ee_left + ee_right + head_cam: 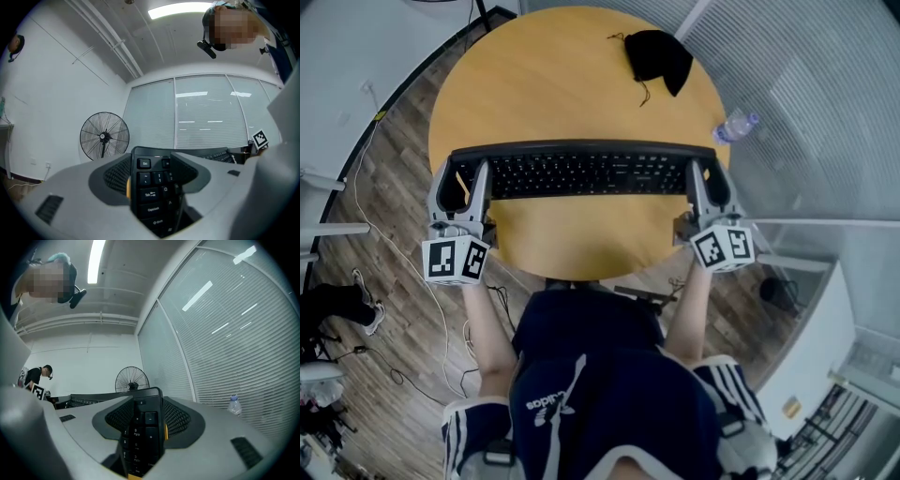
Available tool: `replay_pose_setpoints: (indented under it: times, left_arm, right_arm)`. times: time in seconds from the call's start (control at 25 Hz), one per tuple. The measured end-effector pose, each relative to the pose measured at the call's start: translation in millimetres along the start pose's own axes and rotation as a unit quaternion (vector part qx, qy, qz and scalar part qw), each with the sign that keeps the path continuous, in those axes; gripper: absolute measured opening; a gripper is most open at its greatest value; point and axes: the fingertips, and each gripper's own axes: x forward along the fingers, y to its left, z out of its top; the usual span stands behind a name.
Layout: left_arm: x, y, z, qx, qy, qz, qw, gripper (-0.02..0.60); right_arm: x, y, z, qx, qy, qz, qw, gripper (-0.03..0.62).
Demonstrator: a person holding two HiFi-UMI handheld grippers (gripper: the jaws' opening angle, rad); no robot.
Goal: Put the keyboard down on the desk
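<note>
A black keyboard (581, 172) stretches across the round wooden desk (553, 84), held level at both ends. My left gripper (467, 181) is shut on its left end, where the Esc and Tab keys (150, 187) sit between the jaws. My right gripper (705, 184) is shut on its right end, with the number-pad keys (140, 437) between the jaws. Whether the keyboard touches the desk top or hangs just above it I cannot tell.
A black cloth with a cord (656, 54) lies at the desk's far side. A clear water bottle (734, 125) stands at the right rim. A standing fan (104, 136) is by the white wall; blinds (234, 333) cover the glass wall. Cables trail on the wooden floor (394, 272).
</note>
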Motion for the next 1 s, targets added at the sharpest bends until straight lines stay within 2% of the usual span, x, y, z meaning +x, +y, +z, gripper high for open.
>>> replay_pose_setpoints:
  times: [0.44,0.6,1.0]
  left_arm:
    - [4.1,4.8,-13.4,-0.004,0.021,-0.001,0.9998,0.259]
    - [11.0,5.9,-36.9,-0.016,0.049,0.0,0.9987,0.259]
    - [24.9,1.4,-99.6,-0.031,0.123,-0.001,0.9919,0.259]
  right_arm:
    - [-0.3,-0.2,-13.1,0.006,0.015,-0.011,1.0,0.181]
    - [3.6,-7.5,-28.6,0.004,0.036,-0.019,0.999,0.181]
    - [1.1,-39.2,-92.4,0.044,0.104,-0.045,0.993,0.181]
